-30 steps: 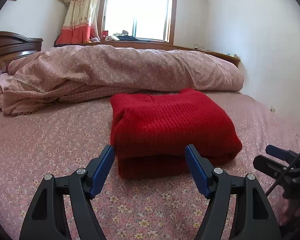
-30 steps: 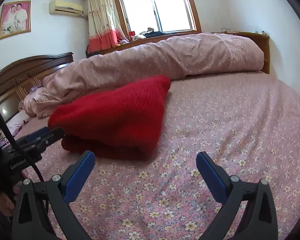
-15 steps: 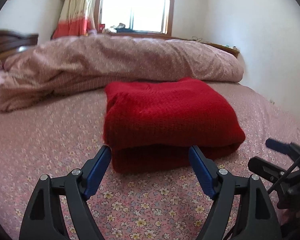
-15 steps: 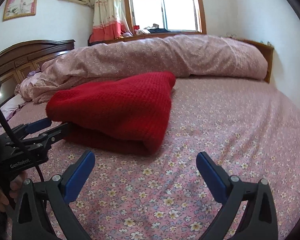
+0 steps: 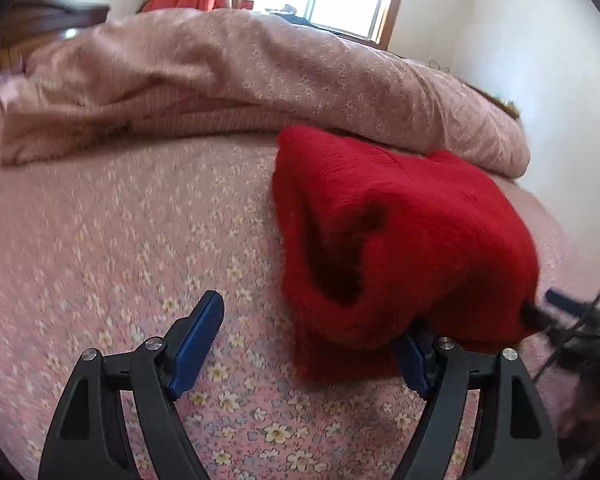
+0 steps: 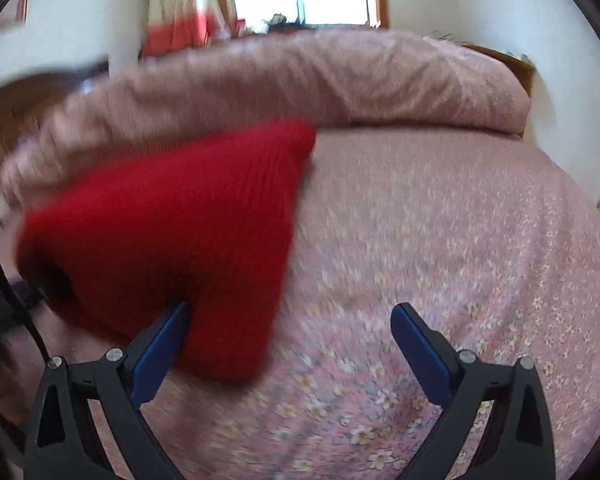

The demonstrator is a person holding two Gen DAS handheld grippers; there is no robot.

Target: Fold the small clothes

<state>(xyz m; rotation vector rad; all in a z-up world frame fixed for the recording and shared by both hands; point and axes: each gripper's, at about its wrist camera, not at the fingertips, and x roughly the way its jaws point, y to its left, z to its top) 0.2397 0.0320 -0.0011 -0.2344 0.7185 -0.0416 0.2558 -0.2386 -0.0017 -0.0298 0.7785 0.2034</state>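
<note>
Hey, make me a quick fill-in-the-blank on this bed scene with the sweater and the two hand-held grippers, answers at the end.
1. The folded sweater is ____ in colour.
2. It lies on a pink bedsheet printed with small ____.
3. Behind it, a rolled-up pink ____ stretches across the bed.
4. The jaws of the left hand-held gripper and the right hand-held gripper both stand ____.

Answers: red; flowers; quilt; open

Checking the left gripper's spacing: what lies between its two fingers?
In the left wrist view, only flowered bedsheet lies between the left gripper's fingers; the red sweater overlaps only the right finger.
</note>
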